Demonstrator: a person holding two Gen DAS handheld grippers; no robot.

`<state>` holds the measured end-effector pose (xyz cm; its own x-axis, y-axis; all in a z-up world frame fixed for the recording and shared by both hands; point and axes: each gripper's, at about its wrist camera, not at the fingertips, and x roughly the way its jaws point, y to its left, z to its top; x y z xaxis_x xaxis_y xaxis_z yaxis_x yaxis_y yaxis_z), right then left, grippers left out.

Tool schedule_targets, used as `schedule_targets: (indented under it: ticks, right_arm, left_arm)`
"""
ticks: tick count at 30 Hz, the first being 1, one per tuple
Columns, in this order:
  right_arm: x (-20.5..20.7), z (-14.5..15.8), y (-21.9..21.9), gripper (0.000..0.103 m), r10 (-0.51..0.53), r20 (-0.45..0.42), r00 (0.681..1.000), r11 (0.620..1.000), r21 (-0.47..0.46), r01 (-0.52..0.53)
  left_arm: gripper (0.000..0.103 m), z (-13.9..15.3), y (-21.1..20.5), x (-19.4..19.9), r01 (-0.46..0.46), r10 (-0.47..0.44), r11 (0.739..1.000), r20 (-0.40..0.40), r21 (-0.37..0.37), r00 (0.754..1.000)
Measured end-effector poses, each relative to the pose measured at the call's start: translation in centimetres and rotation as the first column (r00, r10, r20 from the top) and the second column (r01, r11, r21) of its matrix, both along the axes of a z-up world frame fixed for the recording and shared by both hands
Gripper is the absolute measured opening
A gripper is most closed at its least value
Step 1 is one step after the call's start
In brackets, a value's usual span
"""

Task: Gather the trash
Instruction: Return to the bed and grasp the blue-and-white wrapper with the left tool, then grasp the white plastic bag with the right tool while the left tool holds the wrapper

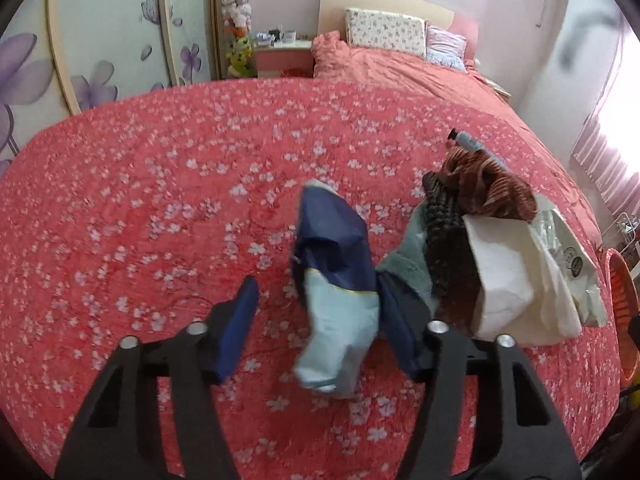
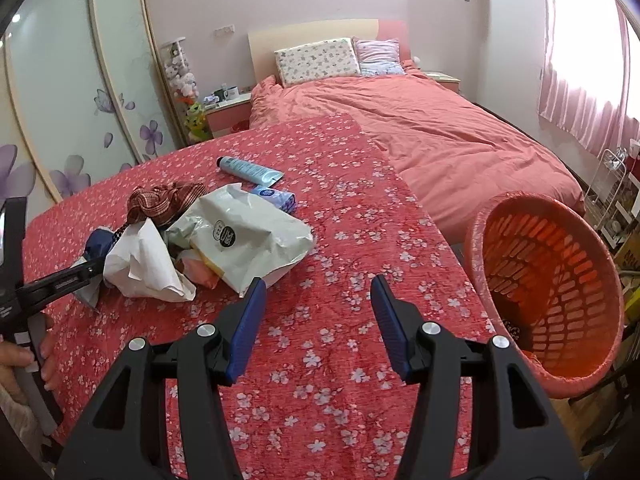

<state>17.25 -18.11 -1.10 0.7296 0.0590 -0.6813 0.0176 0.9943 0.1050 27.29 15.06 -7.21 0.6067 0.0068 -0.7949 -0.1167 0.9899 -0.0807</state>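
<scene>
Left tool [image 1: 320,304] spread wide around a crumpled navy-and-pale-blue wrapper [image 1: 334,280] to grab it, right tool [image 2: 318,308] released beside the orange plastic mesh basket [image 2: 552,284]

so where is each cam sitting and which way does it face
Left wrist: on the left hand-held gripper, looking along open fingers toward the headboard; a blue wrapper lies between them.
Right wrist: on the right hand-held gripper, open over bare cloth, orange basket to its right; the left hand-held gripper shows at left.
Shared: white bag, checked cloth.
</scene>
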Motion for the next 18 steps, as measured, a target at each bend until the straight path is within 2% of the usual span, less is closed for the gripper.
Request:
schedule_targets:
  ticks: [1,3,6,14,18]
  right_arm:
    - [0.0,0.0,0.1,0.055,0.002,-0.001,1.000,1.000,-0.003,-0.002]
    - [0.1,0.0,0.4,0.055,0.005,-0.003,1.000,1.000,-0.006,-0.005]
    - [0.3,-0.1,0.7,0.055,0.011,-0.006,1.000,1.000,-0.008,-0.012]
    - [1.3,-0.2,2.0,0.055,0.037,0.003,0.999,0.999,0.010,-0.037]
    - [2.3,-0.3,2.7,0.055,0.046,0.010,0.999,0.998,0.029,-0.047]
  left_arm:
    - [0.045,-0.3,0.1,0.1,-0.002,0.002,1.000,-0.007,-0.010,1.000]
    - [0.037,-0.7,0.6,0.2,-0.008,0.007,0.999,-0.016,-0.032,1.000]
    - [0.036,-0.7,1.3,0.0,-0.020,0.020,0.999,-0.007,-0.032,1.000]
    - [0.035,-0.1,3.4,-1.0,-0.058,0.057,0.997,0.024,0.055,0.998]
    - [0.035,-0.7,4.4,-1.1,-0.072,0.072,0.996,0.005,0.056,0.997]
